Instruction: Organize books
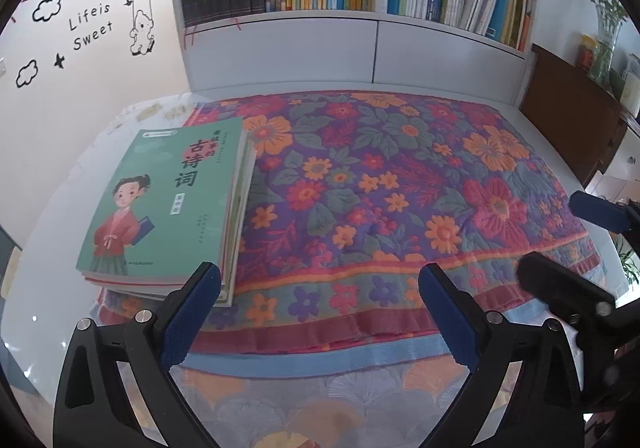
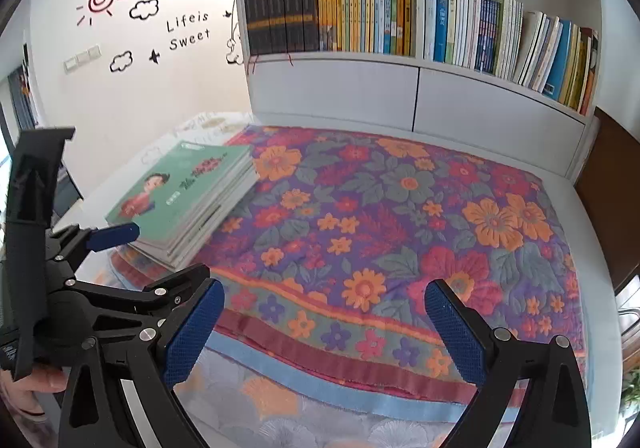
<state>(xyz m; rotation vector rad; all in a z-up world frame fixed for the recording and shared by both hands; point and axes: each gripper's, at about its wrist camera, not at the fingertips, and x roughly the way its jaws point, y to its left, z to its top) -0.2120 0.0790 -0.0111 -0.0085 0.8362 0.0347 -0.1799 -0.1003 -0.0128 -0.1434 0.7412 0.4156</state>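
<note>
Stack of books (image 1: pixel 168 207), green cover on top, lies flat at the left end of the floral quilt (image 1: pixel 400 175), pages edge toward the quilt's middle. My left gripper (image 1: pixel 320 312) stands spread wide, nothing between its pads, just right of the stack. My right gripper (image 2: pixel 324 328) likewise gapes, empty, over the quilt's near border.

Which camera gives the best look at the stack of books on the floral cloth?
The left wrist view: the stack of books is close, with its green cover readable. The right wrist view shows it farther off, edge-on, revealing the layered books.
</note>
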